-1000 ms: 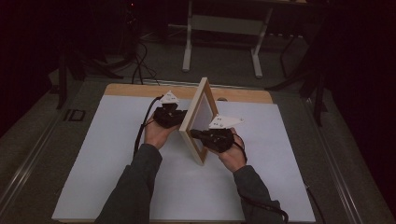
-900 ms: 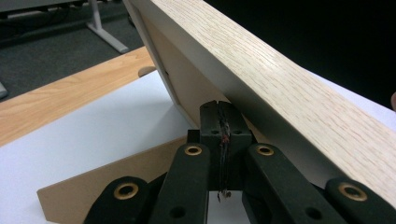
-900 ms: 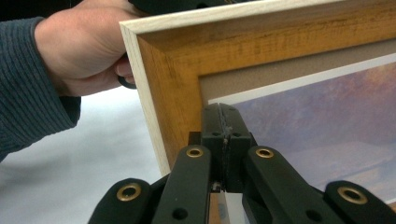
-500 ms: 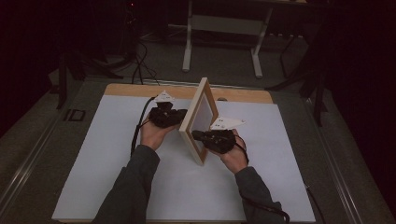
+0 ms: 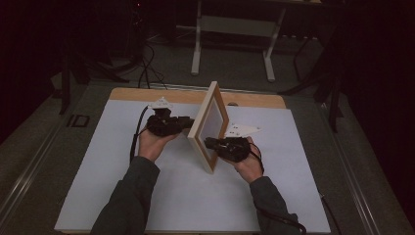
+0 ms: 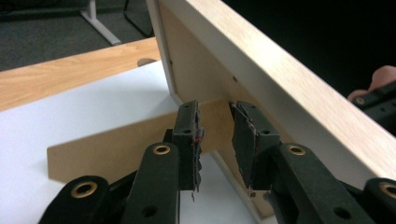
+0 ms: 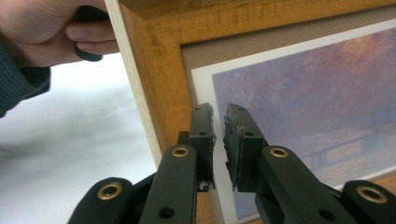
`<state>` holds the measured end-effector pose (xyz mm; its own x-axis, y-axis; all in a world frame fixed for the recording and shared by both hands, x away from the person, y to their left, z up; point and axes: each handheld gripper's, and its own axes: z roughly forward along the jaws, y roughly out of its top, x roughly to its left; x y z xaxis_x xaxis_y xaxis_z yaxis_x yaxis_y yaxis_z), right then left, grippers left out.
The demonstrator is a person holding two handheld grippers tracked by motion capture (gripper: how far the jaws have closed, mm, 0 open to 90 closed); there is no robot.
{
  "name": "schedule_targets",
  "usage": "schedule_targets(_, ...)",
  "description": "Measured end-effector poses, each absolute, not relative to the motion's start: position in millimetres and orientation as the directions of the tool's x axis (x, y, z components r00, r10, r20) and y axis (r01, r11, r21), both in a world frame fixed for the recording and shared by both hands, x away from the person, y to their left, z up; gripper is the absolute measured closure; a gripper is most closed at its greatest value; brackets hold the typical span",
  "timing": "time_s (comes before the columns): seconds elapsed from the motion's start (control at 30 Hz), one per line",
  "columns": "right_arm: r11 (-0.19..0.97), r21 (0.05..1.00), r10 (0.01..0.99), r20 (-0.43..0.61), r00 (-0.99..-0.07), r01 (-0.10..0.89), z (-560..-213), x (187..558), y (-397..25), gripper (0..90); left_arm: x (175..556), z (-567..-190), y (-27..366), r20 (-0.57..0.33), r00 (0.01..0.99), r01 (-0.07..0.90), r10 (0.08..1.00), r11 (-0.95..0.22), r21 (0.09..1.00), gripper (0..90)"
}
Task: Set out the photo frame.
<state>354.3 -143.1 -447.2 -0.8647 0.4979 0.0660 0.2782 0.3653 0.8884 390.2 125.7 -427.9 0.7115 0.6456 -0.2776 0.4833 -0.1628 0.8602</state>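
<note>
Pale wood and dark sleeves nearest the camera in the high view, forearms coming up from the bottom edge onto a white mat [image 5: 147, 196] spread over the counter [image 5: 161, 94]. Just past the hands, a picture frame [image 5: 209, 125] standing on its lower edge, tilted a little, long axis running from near-right toward far-left, between the two grippers.

On its printed side, the right gripper [image 5: 210, 143], nose against the glass low on the frame. From the right gripper view: jaws nearly together with a thin gap left, nothing between them, tips at the print [image 7: 303, 107] just beside the wooden rail [image 7: 159, 84]. Apparently bracing rather than gripping.

On the back side, the left gripper [image 5: 188, 122], a touch farther off. From the left gripper view: jaws parted a little wider, straddling the root of the fold-out stand [image 6: 116, 144] where it meets the backing board [image 6: 196, 74]; too close to tell whether the pads touch the stand, but no firm hold visible.

Likely step: setting the frame up on its stand. Deciding relation: stand straight ahead of the left gripper, splaying away from the board toward the mat, so left hand nearer for any pull; right side only steadying.

Beyond the counter, dark floor [image 5: 235, 58] and pale table legs [image 5: 195, 44].
</note>
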Motion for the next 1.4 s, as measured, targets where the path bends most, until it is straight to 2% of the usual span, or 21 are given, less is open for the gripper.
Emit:
schedule_targets(0.47,0.362,0.889,0.511,0.064,-0.857,0.282,-447.7,354.2,-145.4,77.0,363.1,-433.1,129.6,-0.215,0.783,0.427,0.584,-0.253,0.868,65.4)
schedule_targets(0.83,0.349,0.889,0.529,0.072,-0.845,0.295,-448.4,355.4,-151.8,75.7,345.2,-437.9,135.5,-0.208,0.82,0.399,0.533,-0.273,0.875,58.6)
schedule_targets(1.23,0.348,0.889,0.534,0.072,-0.843,0.297,-449.2,356.2,-151.2,74.3,331.3,-438.4,130.6,-0.213,0.841,0.383,0.498,-0.268,0.884,42.3)
schedule_targets(1.4,0.35,0.889,0.533,0.072,-0.843,0.297,-449.4,356.5,-150.9,74.0,330.4,-436.5,122.0,-0.218,0.824,0.386,0.522,-0.237,0.892,33.6)
